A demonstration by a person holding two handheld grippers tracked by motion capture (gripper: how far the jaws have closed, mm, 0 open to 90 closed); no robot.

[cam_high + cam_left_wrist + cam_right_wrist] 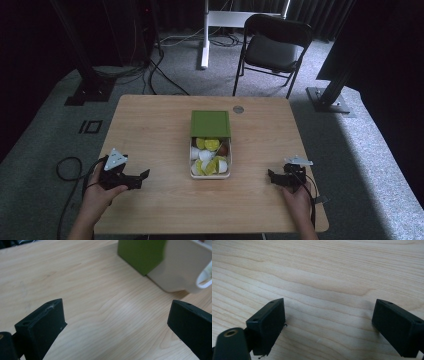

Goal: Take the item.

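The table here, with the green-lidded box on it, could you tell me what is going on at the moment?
A person sits at the wooden table with a gripper in each hand. The left gripper and right gripper both rest open on bare wood, holding nothing. Between them lies a white box of yellow, white and brown pieces, its green lid slid back so the contents are partly uncovered.

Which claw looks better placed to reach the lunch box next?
Left, probably: the left claw is open and already faces the lunch box, while the right claw, also open, faces bare table.
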